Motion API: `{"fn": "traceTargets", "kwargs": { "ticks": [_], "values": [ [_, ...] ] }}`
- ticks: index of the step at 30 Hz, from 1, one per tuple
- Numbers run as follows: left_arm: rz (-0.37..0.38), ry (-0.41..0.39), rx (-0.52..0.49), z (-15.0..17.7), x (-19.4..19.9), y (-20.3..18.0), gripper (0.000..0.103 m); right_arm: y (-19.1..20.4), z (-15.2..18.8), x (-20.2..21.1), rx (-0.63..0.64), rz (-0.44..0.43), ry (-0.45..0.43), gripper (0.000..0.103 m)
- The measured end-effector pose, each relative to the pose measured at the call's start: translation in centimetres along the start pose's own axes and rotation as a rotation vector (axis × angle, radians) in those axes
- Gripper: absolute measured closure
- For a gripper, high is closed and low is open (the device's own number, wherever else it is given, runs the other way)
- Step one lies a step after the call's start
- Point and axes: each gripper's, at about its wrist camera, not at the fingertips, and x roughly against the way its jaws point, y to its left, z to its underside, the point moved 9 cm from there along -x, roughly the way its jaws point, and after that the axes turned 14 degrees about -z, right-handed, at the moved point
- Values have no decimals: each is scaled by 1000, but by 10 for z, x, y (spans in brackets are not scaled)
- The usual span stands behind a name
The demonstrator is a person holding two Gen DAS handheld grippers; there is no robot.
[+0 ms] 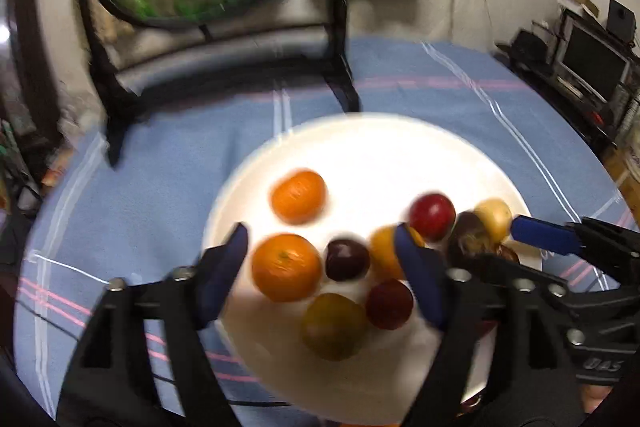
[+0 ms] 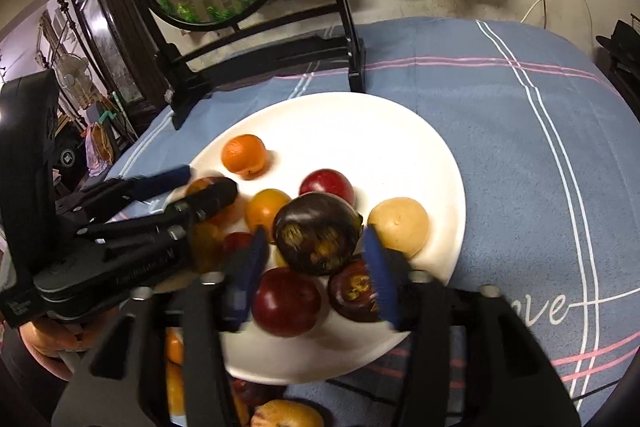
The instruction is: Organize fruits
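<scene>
With about ten fruits already on the white plate (image 2: 436, 163), the left gripper (image 1: 320, 267) and right gripper (image 2: 316, 259) both hung spread, pinching nothing, while more fruit waited below the rim.

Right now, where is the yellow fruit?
In the right wrist view, the yellow fruit sits near the right edge of the white plate, just right of the big dark purple fruit between the right gripper fingers.

Both tools angle downward, side by side, close together. Left tool (image 1: 320, 267) has its blue fingers (image 1: 224, 267) spread wide, nothing pinched. Right tool (image 2: 316, 267) is open too, pads (image 2: 380, 279) apart, gripping nothing. Part of a hand (image 2: 44, 339) shows behind the left one.
</scene>
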Motion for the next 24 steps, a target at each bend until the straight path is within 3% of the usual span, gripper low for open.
{"fn": "traceTargets", "kwargs": {
  "ticks": [7, 11, 15, 17, 21, 24],
  "values": [
    [-17, -22, 40, 16, 51, 24, 9, 16, 11, 45, 64, 31, -64, 41],
    [-5, -1, 152, 63, 77, 50, 5, 9, 41, 69, 53, 64, -75, 41],
    [-16, 28, 206, 112, 82, 67, 5, -4, 69, 80, 35, 100, -57, 41],
    [-63, 73, 197, 131, 79, 72, 5, -9, 83, 81, 38, 125, -31, 41],
    [-80, 37, 222, 132, 88, 85, 5, -13, 105, 76, 54, 192, 34, 42],
    [-56, 70, 261, 134, 84, 87, 5, -10, 110, 72, 80, 203, 58, 44]
  ]
}}
